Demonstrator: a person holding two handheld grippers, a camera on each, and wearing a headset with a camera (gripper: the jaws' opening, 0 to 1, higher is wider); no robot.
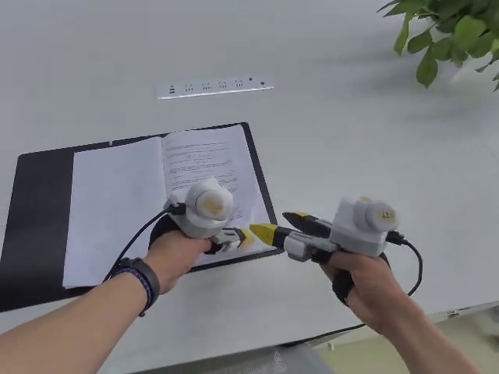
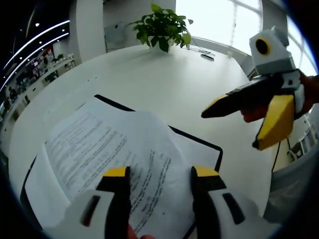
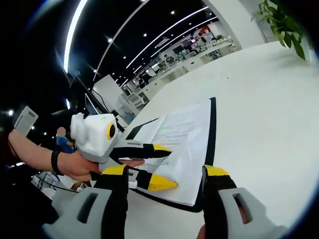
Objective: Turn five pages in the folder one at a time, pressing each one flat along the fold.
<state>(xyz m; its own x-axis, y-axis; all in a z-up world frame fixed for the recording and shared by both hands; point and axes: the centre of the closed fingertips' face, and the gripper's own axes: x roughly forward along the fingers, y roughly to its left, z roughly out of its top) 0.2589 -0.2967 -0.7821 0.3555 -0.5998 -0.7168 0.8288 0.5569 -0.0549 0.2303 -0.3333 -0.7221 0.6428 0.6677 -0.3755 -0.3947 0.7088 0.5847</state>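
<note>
Print on page (image 1: 199, 160): too small to read. Lower right corner of page hidden behind left gripper (image 1: 236, 238) and hand (image 1: 178, 255). Near edge of folder (image 1: 35, 226) partly covered by wrist (image 1: 136, 279). Plant (image 1: 444, 35) cut off by top and right edges. Markings on power strip (image 1: 214, 87) too small to tell. Room (image 3: 164, 55) beyond surface (image 3: 259, 99) blurred in right gripper view.

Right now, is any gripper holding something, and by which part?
Nothing is held. The left gripper stands open over the printed page; the right gripper is open.
</note>
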